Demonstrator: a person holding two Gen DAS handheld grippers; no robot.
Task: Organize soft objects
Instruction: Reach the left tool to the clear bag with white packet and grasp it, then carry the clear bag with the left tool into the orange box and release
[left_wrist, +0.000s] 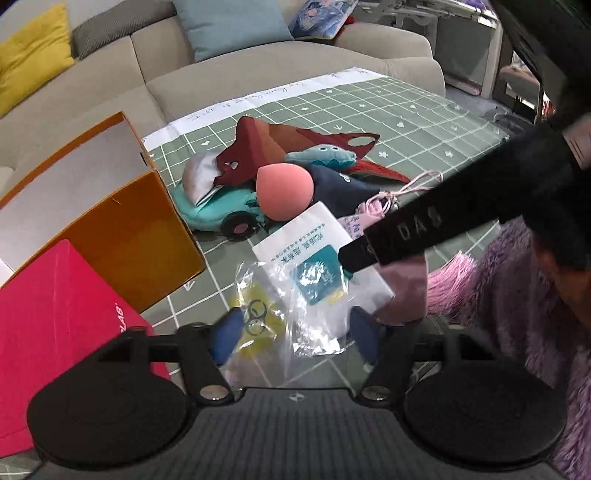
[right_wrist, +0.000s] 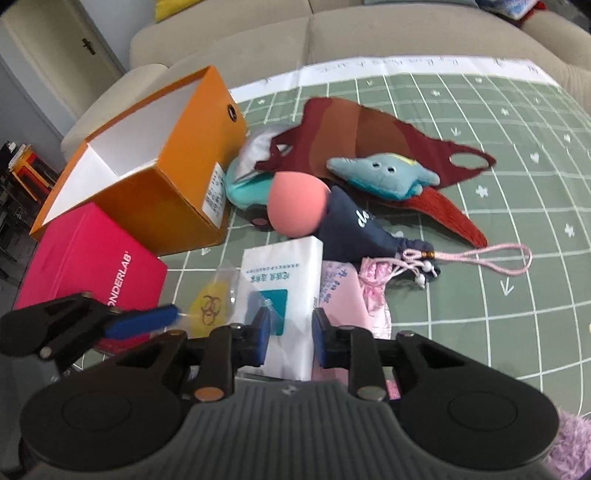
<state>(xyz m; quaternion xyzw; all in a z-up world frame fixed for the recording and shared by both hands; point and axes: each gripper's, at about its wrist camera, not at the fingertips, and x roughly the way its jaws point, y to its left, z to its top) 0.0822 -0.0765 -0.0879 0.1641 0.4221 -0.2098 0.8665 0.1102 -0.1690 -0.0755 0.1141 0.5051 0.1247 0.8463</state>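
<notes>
right wrist: bare green mat (right_wrist: 498, 206) right of white packet (right_wrist: 284, 273)

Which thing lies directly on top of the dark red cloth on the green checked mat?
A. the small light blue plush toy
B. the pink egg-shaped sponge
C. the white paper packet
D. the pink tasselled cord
A: the small light blue plush toy rests across the dark red cloth; the others lie nearer the camera, off the cloth.

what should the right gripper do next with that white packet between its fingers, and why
Probably close the right gripper fully on the flat white paper packet with the teal label. Its blue pads flank the packet's near end without clearly pressing it, and the open orange cardboard box stands beside it, apparently empty.
</notes>
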